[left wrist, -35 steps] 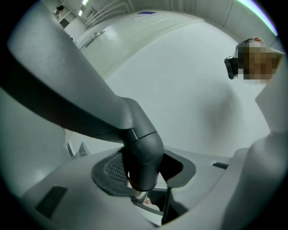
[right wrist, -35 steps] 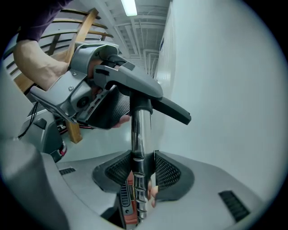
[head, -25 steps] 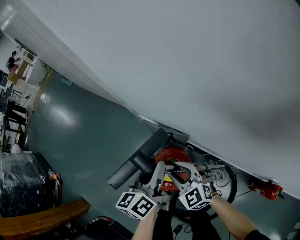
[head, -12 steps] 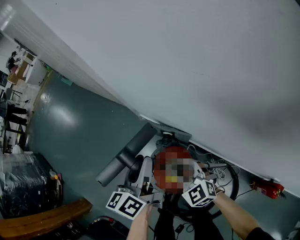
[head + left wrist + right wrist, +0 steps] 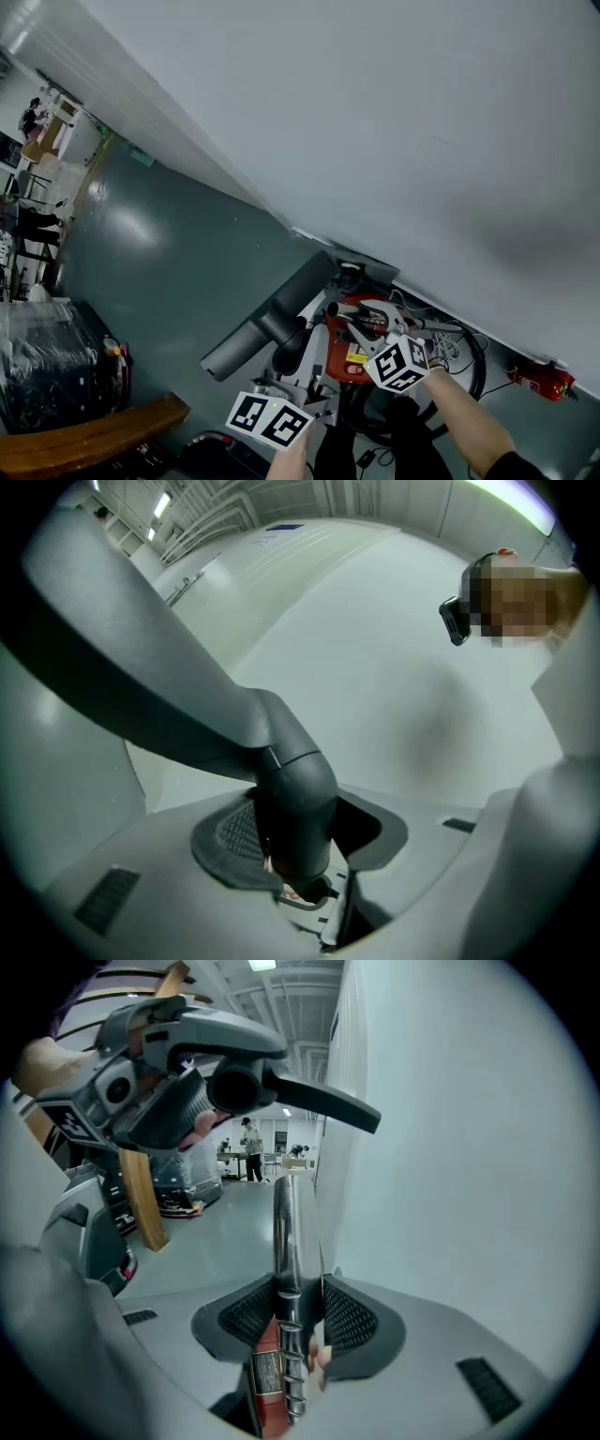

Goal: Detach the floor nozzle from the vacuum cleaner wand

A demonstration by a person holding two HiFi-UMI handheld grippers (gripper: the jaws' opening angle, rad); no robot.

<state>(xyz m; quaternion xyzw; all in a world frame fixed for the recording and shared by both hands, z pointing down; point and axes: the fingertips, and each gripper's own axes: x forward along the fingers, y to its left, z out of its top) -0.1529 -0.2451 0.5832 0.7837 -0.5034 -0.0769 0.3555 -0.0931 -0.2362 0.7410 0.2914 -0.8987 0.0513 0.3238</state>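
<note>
The grey floor nozzle [image 5: 270,316] hangs off the floor beside the wall. Its dark neck [image 5: 292,799] sits between the pads of my left gripper [image 5: 291,860], which is shut on it. In the head view the left gripper [image 5: 298,364] is below the nozzle. My right gripper [image 5: 292,1327] is shut on the chrome wand [image 5: 289,1241], just right of the left gripper in the head view [image 5: 364,326]. The wand's free end points toward the neck's open socket [image 5: 234,1087], and the two look apart. The red vacuum body [image 5: 349,352] lies under both grippers.
A white wall [image 5: 422,141] runs close along the right. A black hose and cables [image 5: 461,358] loop by the vacuum, with a red fire extinguisher [image 5: 536,382] beyond. A wooden bench [image 5: 84,436] and wrapped goods [image 5: 42,370] stand at lower left.
The nozzle in my left gripper swung out to the left, then came back toward the wand. My right gripper shifted a little with the wand. Both grips stayed the same.
</note>
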